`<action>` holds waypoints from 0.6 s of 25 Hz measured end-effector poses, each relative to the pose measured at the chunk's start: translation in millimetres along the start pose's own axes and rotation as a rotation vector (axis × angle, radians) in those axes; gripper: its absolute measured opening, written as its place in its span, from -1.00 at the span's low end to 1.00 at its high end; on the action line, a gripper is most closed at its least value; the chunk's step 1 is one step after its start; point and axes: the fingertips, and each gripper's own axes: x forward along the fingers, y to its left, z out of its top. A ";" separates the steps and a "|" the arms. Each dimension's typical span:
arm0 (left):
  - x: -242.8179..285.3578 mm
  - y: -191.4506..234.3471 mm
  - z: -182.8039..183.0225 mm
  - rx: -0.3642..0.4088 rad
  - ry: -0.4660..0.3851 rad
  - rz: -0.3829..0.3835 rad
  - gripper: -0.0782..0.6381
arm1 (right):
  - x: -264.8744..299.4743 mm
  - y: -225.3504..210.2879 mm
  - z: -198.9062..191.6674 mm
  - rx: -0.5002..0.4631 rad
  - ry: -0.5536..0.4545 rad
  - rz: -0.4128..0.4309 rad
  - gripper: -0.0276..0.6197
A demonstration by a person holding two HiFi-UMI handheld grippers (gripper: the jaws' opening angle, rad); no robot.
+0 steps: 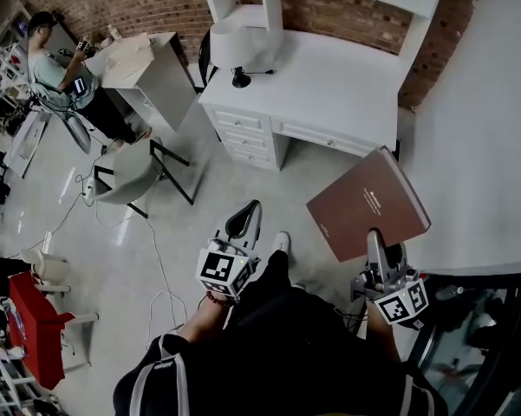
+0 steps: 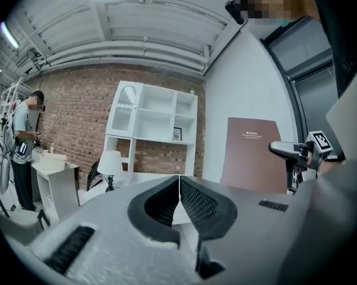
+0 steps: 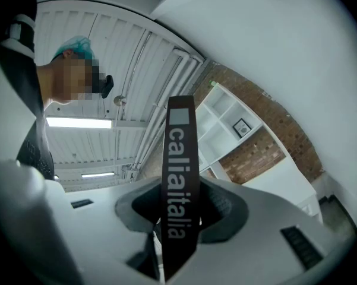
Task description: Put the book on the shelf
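A large brown book (image 1: 368,204) hangs in the air at the right, its lower edge clamped in my right gripper (image 1: 375,241). In the right gripper view its dark spine (image 3: 181,183) with white lettering stands between the jaws, which press on it. The left gripper view shows the book's cover (image 2: 252,153) to the right. My left gripper (image 1: 243,219) is shut with nothing in it, its pads (image 2: 179,202) meeting. The white shelf unit (image 2: 151,120) stands on a white desk (image 1: 329,85) against the brick wall ahead.
A white table lamp (image 1: 234,50) stands on the desk's left end. A small framed picture (image 2: 176,133) sits in one shelf compartment. A grey chair (image 1: 130,176) and a white side table (image 1: 147,68) stand to the left, with a person (image 1: 56,68) beyond. A white wall (image 1: 485,128) is at the right.
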 end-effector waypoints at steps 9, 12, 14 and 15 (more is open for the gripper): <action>56.1 50.3 8.9 -0.016 -0.011 0.005 -0.73 | 74.5 -24.1 -1.6 -0.006 0.013 0.006 -0.46; 71.4 64.9 14.2 -0.017 -0.016 0.001 -0.73 | 97.8 -28.8 -1.0 -0.014 0.015 0.007 -0.46; 86.4 80.4 17.9 -0.017 -0.015 0.000 -0.73 | 120.0 -34.4 -0.8 -0.019 0.014 0.006 -0.46; 95.2 89.8 19.6 -0.018 -0.015 0.000 -0.73 | 132.9 -38.2 -1.4 -0.021 0.015 0.005 -0.46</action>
